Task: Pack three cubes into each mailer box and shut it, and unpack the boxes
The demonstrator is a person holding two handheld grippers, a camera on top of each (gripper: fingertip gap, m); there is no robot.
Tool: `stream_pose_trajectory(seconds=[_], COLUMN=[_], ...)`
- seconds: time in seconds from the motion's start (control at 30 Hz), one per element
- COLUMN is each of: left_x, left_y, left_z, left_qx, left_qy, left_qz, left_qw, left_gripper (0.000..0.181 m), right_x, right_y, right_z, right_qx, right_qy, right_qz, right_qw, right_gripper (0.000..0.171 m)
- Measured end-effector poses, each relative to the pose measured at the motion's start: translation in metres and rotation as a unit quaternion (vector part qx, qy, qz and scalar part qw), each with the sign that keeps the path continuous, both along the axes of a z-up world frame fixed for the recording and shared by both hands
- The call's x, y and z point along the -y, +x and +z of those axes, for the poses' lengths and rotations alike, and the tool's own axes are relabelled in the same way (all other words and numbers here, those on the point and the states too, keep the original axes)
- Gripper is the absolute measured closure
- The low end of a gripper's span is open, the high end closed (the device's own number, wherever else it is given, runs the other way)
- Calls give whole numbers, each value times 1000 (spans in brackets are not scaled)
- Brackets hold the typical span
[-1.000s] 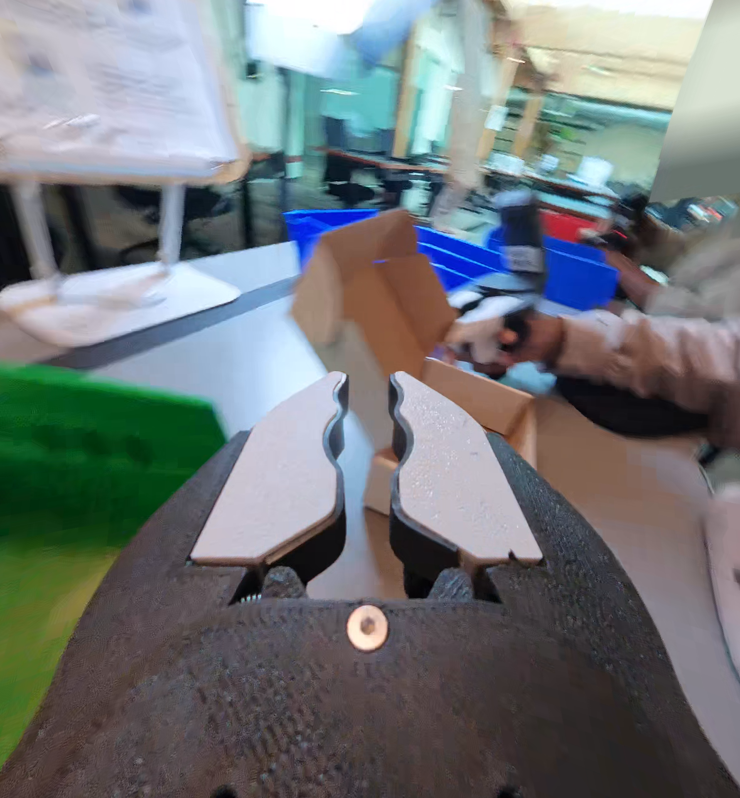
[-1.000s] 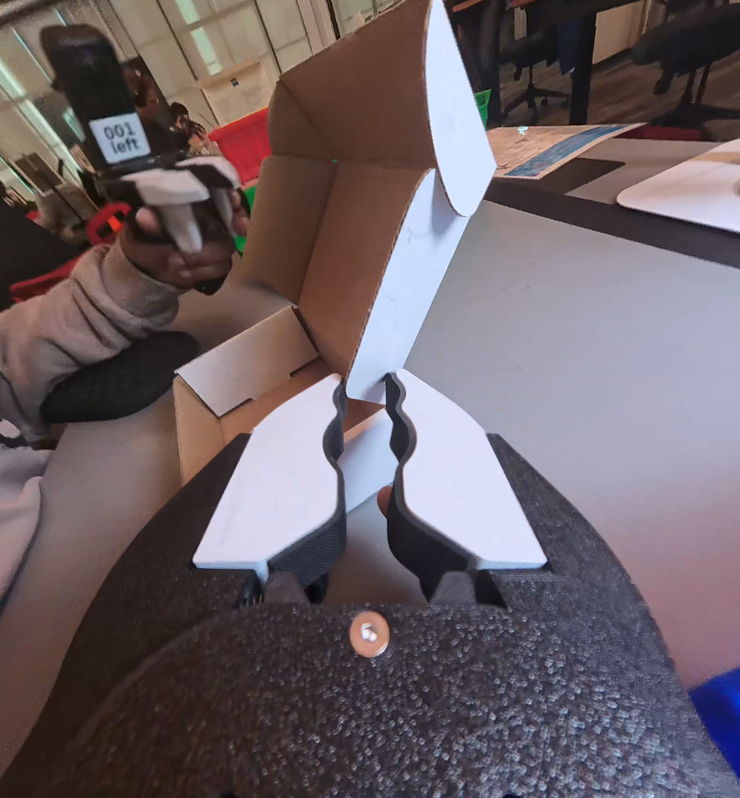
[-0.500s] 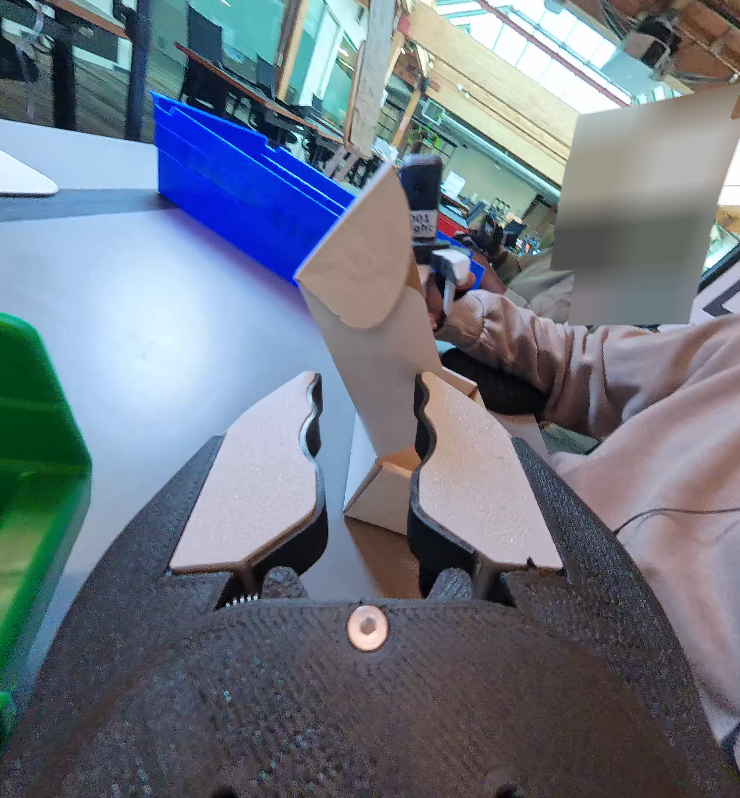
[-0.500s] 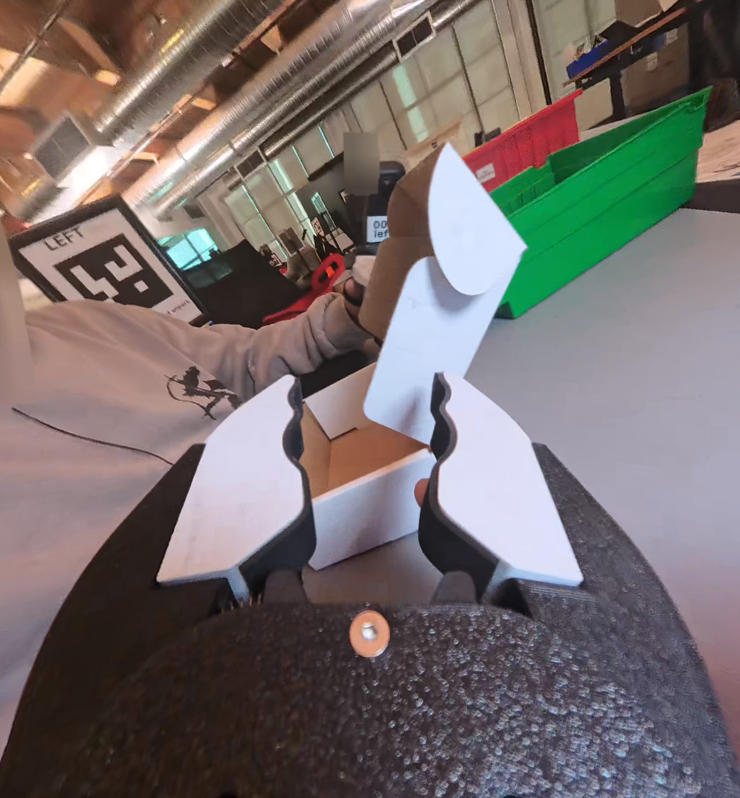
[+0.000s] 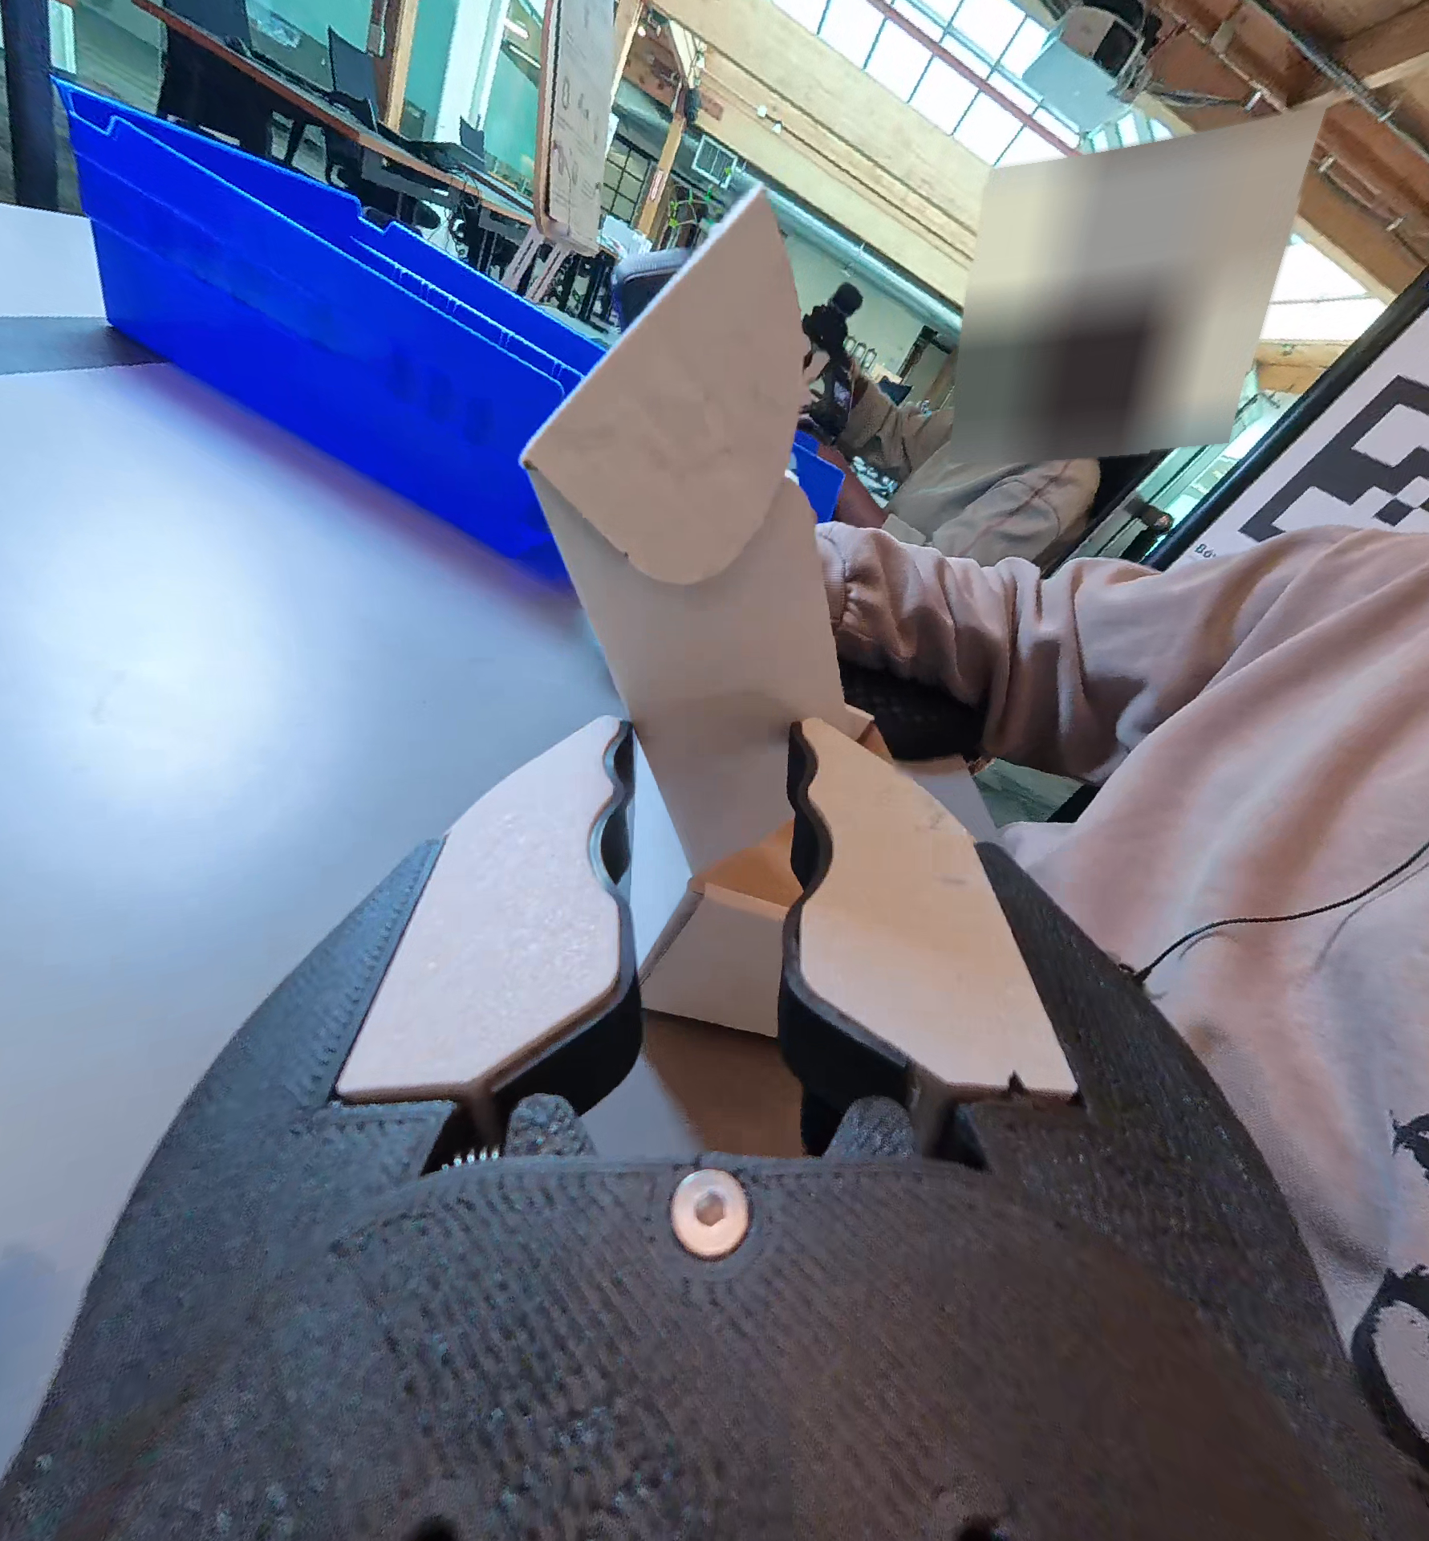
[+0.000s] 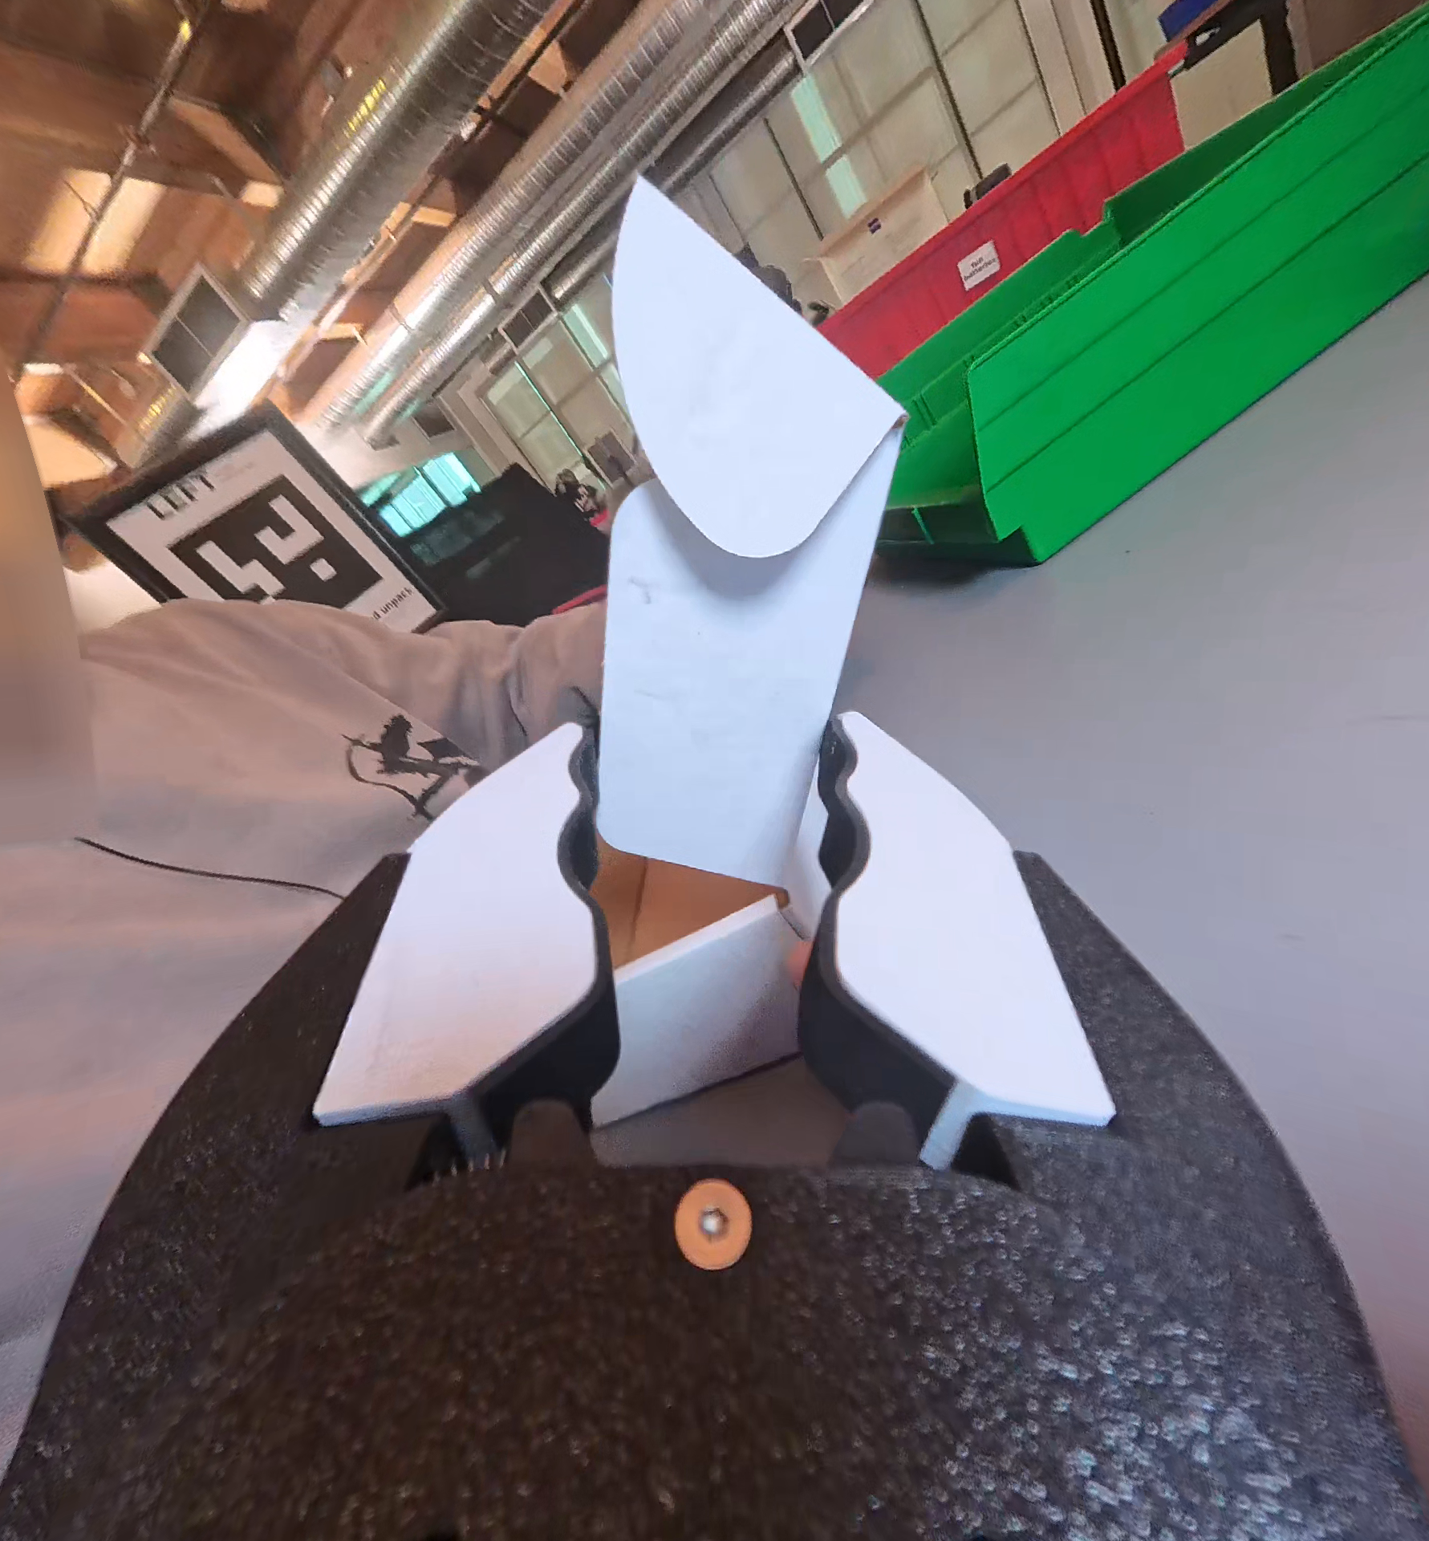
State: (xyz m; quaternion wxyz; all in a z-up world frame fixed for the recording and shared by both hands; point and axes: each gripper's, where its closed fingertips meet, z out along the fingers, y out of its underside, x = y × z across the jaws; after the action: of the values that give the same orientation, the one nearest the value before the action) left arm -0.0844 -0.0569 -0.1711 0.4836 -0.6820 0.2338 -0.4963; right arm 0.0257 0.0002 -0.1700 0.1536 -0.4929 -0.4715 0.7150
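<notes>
Box (image 5: 719, 959) end sits between parted fingers (image 5: 511, 909) of both grippers, ungripped.

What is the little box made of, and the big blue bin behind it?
The mailer box looks like cardboard: matte white outside, brown inside, with creased folds. The blue bin looks like hard plastic: smooth, slightly glossy, with moulded ridges.

Grey table (image 5: 194, 667) bearing an open white mailer box (image 5: 719, 942), a blue bin (image 5: 319, 358) at one side, a green bin (image 6: 1194, 350) opposite
</notes>
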Motion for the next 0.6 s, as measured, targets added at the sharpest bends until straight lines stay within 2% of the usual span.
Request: stream_pose_trajectory(seconds=[0.13, 0.23, 0.43, 0.53, 0.6], left_x=[6, 12, 22, 25, 28], left_y=[0, 4, 15, 19, 18], left_z=[-3, -5, -14, -16, -16], left_qx=[-42, -86, -162, -168, -177], left_qy=[31, 66, 112, 114, 120], left_qz=[0, -1, -14, -23, -28], left_qw=[999, 994, 980, 979, 977], left_gripper=[148, 148, 148, 148, 148], right_x=[11, 18, 17, 14, 17], right_y=[2, 4, 1, -2, -1], right_z=[-2, -5, -16, -27, -29], right_qx=[-2, 4, 43, 69, 74], right_qy=[125, 238, 440, 529, 552], right_qz=[-24, -51, -128, -148, -143], right_qw=[992, 970, 888, 833, 818], right_gripper=[121, 121, 120, 112, 110])
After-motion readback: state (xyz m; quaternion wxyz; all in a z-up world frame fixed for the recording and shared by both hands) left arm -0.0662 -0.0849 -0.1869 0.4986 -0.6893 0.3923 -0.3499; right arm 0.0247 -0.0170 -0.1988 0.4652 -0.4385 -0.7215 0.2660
